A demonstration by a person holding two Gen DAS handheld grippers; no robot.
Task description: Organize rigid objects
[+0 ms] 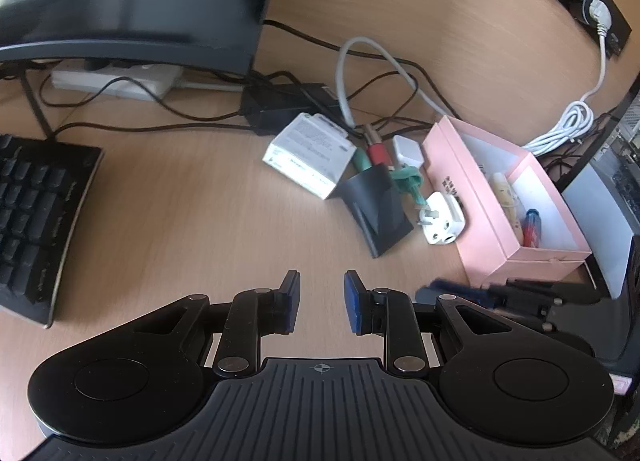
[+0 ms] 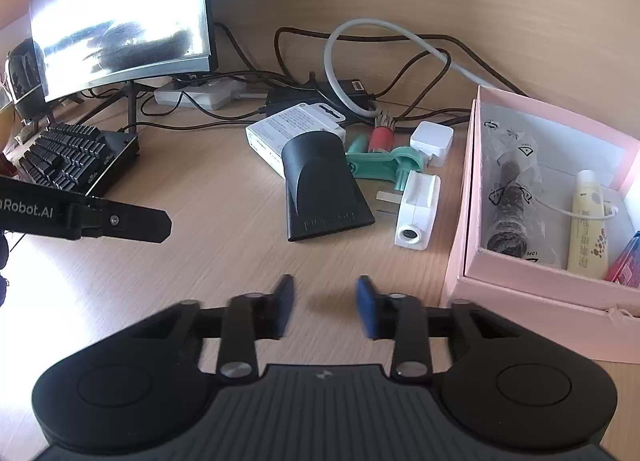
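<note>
- Currently, two grippers are in view: the left gripper (image 1: 322,301) and the right gripper (image 2: 325,307), each with fingers apart and holding nothing, above the wooden desk (image 2: 200,261).
- One pink box (image 2: 520,293) sits at 3 o'clock of the right gripper, lid off.
- Three items lie in the box: one bagged dark cylinder (image 2: 508,205), one yellow tube (image 2: 586,229), one red-and-blue item (image 2: 628,261), cut off by the frame edge.
- Loose cluster at 12 o'clock, just left of the box: one black nozzle (image 2: 320,189), one white carton (image 2: 280,133), one green plastic piece (image 2: 380,163), one red cylinder (image 2: 382,137), two white plug adapters (image 2: 418,213) (image 2: 432,141).
- The nozzle overlaps the carton's near edge.
- One monitor (image 2: 120,13) and one keyboard (image 2: 68,157) stand at 10 o'clock.
- Carton print is too small to read.
</note>
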